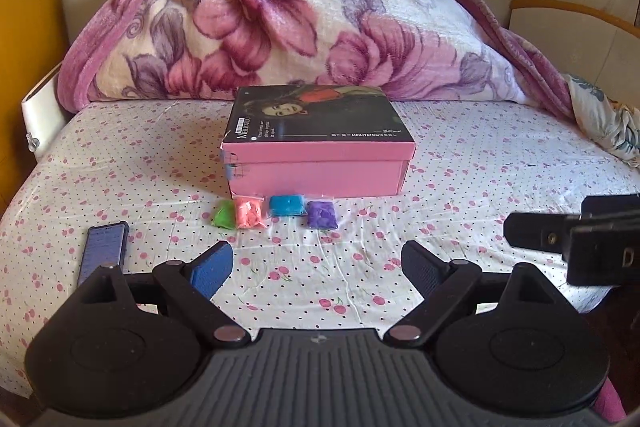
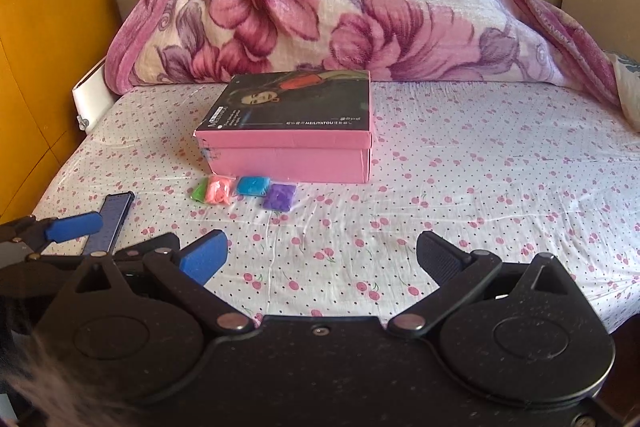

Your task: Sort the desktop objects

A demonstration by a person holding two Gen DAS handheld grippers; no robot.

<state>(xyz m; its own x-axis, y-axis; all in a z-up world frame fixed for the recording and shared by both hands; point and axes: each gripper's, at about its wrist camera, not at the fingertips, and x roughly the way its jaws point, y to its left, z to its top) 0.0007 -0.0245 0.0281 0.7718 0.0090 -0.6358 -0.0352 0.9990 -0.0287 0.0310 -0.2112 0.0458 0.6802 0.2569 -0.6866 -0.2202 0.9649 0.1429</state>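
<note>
A closed pink box [image 1: 320, 163] [image 2: 290, 163] with a dark printed lid stands mid-bed. In front of it lie small bags in a row: green [image 1: 223, 214] [image 2: 199, 191], pink-orange [image 1: 249, 213] [image 2: 218, 190], blue [image 1: 286, 206] [image 2: 252, 185] and purple [image 1: 322, 215] [image 2: 280, 197]. My left gripper [image 1: 318, 269] is open and empty, short of the bags. My right gripper [image 2: 322, 261] is open and empty, also short of them. Each gripper shows at the edge of the other's view.
A phone [image 1: 105, 249] [image 2: 112, 221] lies at the near left on the cherry-print sheet [image 1: 480, 163]. A rolled floral blanket [image 1: 280, 27] lies behind the box. An orange wall [image 2: 36, 87] is at the left.
</note>
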